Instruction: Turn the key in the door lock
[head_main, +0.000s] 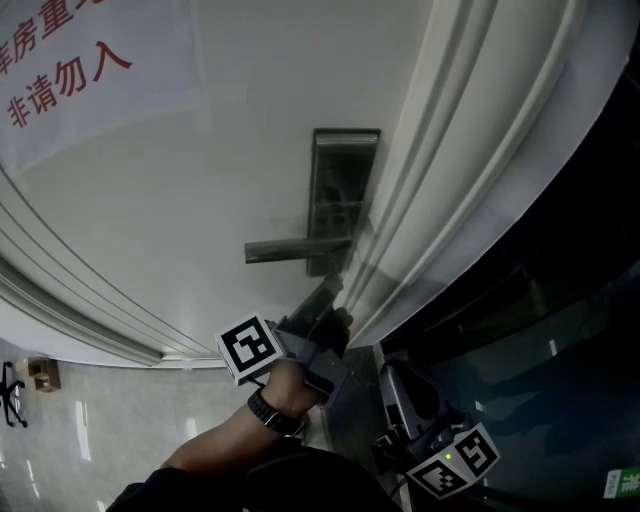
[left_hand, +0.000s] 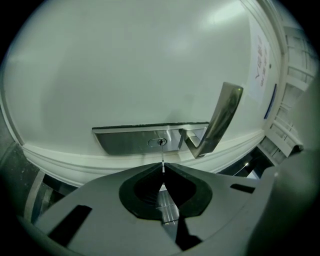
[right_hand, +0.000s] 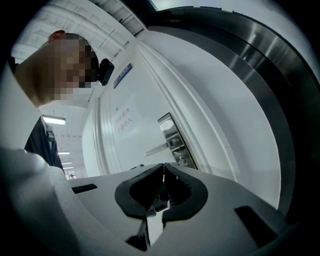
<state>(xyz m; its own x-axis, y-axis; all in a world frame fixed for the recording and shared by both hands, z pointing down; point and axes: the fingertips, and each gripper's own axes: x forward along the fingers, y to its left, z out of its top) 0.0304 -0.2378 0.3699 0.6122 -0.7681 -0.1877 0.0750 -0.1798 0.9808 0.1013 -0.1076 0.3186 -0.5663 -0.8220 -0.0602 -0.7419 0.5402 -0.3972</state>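
While the left gripper (left_hand: 163, 169) is pinching a thin silver key (left_hand: 163, 156) at the oval keyhole (left_hand: 157, 142) of a brushed-steel rectangular lock plate (left_hand: 125, 141), the right gripper's (right_hand: 163, 172) fingers are meeting empty.

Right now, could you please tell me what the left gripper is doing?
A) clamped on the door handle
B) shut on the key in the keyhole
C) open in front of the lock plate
B: the left gripper has its jaws together on the thin key, which runs into the keyhole in the lock plate, clear of the door handle.
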